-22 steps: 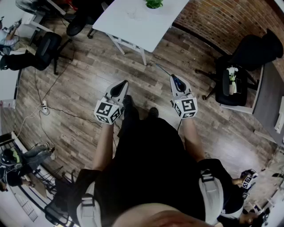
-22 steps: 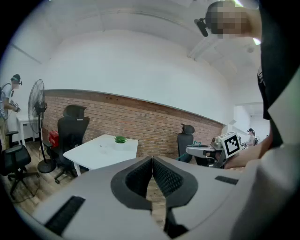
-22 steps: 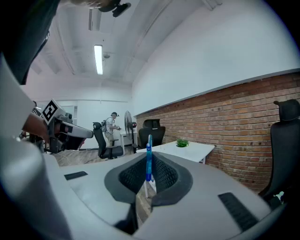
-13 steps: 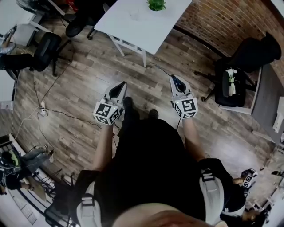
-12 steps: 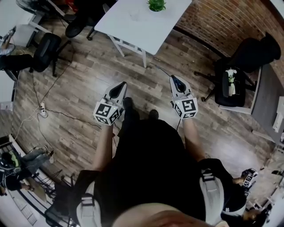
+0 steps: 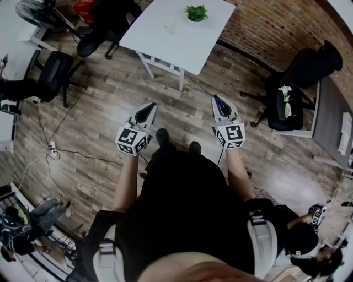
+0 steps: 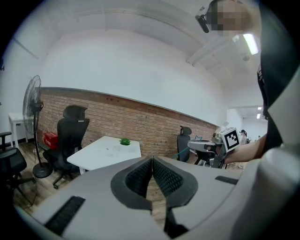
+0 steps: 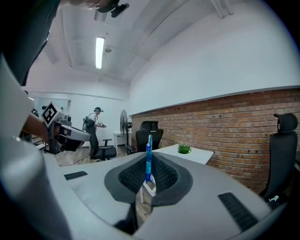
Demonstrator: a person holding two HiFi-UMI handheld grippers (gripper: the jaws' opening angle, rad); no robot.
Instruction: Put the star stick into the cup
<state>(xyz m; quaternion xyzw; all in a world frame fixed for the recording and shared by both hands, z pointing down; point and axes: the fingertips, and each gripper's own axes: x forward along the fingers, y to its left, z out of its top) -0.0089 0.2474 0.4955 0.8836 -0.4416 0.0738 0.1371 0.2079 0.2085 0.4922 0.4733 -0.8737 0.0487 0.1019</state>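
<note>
My right gripper (image 6: 219, 102) is shut on the star stick (image 8: 148, 159), a thin blue stick that stands upright between the ribbed pads. In the head view the stick's thin end (image 6: 201, 87) pokes out ahead of the jaws. My left gripper (image 6: 145, 113) is shut with nothing in it; its pads (image 7: 140, 176) meet. Both are held level at waist height over the wooden floor. Ahead stands a white table (image 6: 160, 38) with a small green plant (image 6: 196, 13) and what looks like a clear cup (image 6: 170, 24), too faint to be sure.
Black office chairs stand at the left (image 6: 52, 74) and the right (image 6: 300, 77). A grey desk (image 6: 331, 121) lies at the right edge. A cable (image 6: 71, 151) runs over the floor at the left. A brick wall (image 8: 243, 126) lies behind the table, with a standing fan (image 7: 32, 122) nearby.
The white table has come further into view and nearer, as the person walks towards it. Both grippers keep their pose, the right one still shut on the stick.
</note>
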